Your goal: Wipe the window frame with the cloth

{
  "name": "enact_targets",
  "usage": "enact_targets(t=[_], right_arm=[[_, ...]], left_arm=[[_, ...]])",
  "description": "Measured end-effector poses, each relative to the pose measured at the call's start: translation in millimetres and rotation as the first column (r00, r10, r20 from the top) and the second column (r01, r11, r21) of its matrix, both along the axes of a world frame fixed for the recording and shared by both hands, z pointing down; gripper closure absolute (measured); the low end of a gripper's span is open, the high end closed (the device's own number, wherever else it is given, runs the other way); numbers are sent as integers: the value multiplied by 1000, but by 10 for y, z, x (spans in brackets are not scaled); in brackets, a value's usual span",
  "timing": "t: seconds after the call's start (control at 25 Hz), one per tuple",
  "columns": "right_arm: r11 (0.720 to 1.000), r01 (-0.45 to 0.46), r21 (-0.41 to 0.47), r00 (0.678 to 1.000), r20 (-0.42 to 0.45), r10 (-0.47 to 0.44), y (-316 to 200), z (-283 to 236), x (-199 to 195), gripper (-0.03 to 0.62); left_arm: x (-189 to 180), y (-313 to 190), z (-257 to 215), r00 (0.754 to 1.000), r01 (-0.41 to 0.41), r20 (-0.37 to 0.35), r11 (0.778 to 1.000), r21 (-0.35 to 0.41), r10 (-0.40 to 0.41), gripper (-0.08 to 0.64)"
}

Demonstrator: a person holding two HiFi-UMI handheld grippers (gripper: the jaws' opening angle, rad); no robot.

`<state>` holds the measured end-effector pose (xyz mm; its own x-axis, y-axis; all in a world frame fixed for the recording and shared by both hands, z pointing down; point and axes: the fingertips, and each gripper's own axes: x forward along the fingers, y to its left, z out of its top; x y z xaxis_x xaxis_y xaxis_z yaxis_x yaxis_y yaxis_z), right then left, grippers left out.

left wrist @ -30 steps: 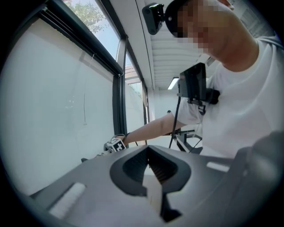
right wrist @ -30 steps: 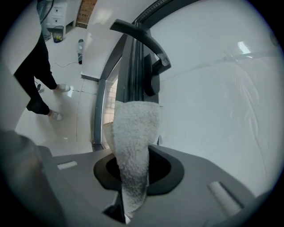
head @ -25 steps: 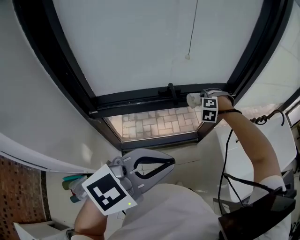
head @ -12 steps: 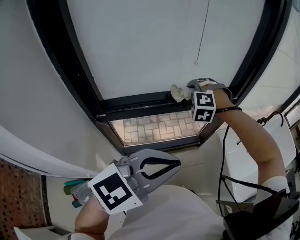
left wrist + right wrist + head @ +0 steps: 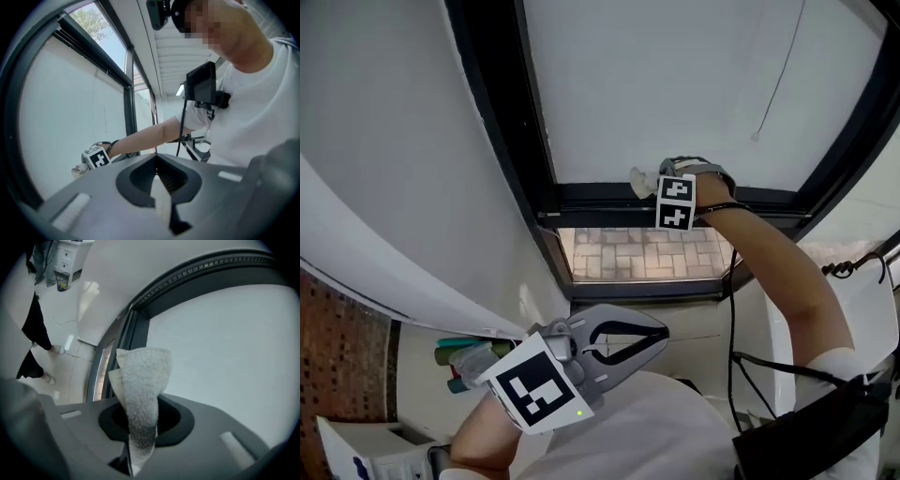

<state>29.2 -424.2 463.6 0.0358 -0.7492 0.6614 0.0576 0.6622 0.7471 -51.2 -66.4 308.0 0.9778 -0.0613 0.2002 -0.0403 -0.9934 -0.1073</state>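
Hovering close to the person's white shirt, the left gripper (image 5: 654, 337) is clenched, its jaws together on nothing. Beyond it, past the pale sill, the right arm reaches out to the black window frame (image 5: 600, 199). There the right gripper (image 5: 651, 182) grasps the cloth (image 5: 638, 177), a pale towelling strip standing up from between its jaws. The cloth sits at the upper edge of the frame's bottom rail, left of that rail's middle; whether it touches cannot be told.
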Motion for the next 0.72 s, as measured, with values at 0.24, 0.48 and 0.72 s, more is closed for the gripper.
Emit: enact_targets(t=[0.24,0.48,0.72], right_arm=[[994,-90,-61,996,-21,89,-286,454,80,525],[988,-117,-104,993,-27,115,-223,630,108,525],[985,-90,-145,996,-35,85,87,642,-23,525]], left_arm=[[-259,-38,60,999,50,-7,998,-25,-51,537],[-415,-85,92,998,66,-18,997,-36,-67,537],[-463,-100,105,998,48,-30,998,-37,-49,537]])
